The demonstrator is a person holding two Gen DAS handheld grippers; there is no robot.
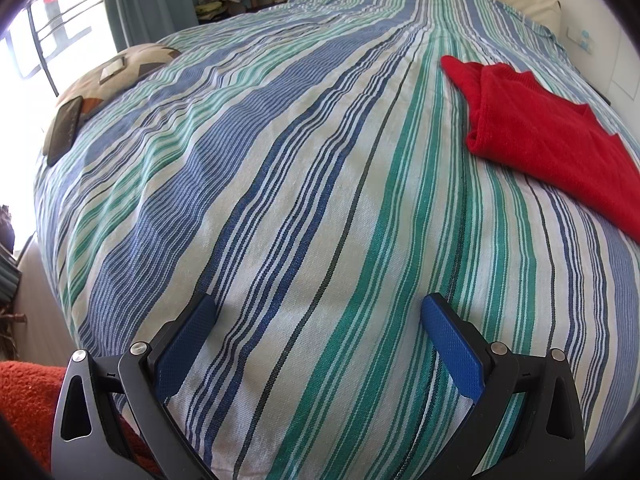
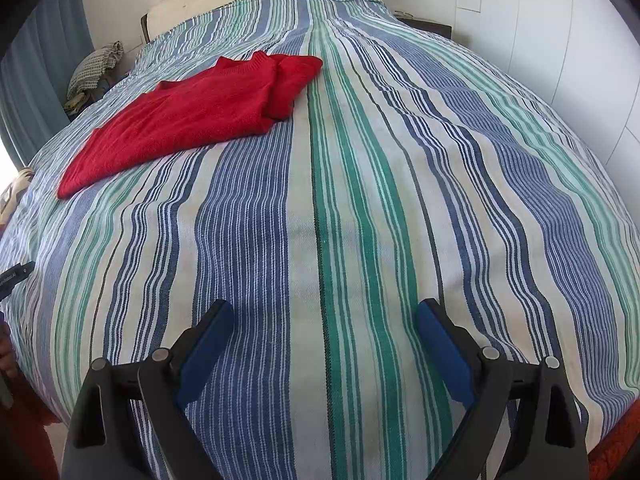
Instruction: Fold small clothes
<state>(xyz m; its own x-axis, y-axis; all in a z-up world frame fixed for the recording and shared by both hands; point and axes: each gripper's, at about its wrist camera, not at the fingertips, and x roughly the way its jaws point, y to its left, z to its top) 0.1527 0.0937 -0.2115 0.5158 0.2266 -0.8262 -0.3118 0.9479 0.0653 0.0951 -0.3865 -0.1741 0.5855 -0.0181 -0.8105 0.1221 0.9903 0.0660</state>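
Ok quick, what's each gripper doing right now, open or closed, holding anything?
Left gripper: open, empty, above the striped blue, green and white bedspread.
Right gripper: open, empty; the red knitted sweater lies untouched further up the bed.

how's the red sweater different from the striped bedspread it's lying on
The red sweater is one plain colour; the striped bedspread runs in blue, green and white bands. The sweater is a small piece, folded over on itself at one end, while the bedspread is spread out across the whole bed. The sweater's knit looks thicker and fuzzier, the bedspread a flat weave. Both are cloth, and neither open gripper touches the sweater.
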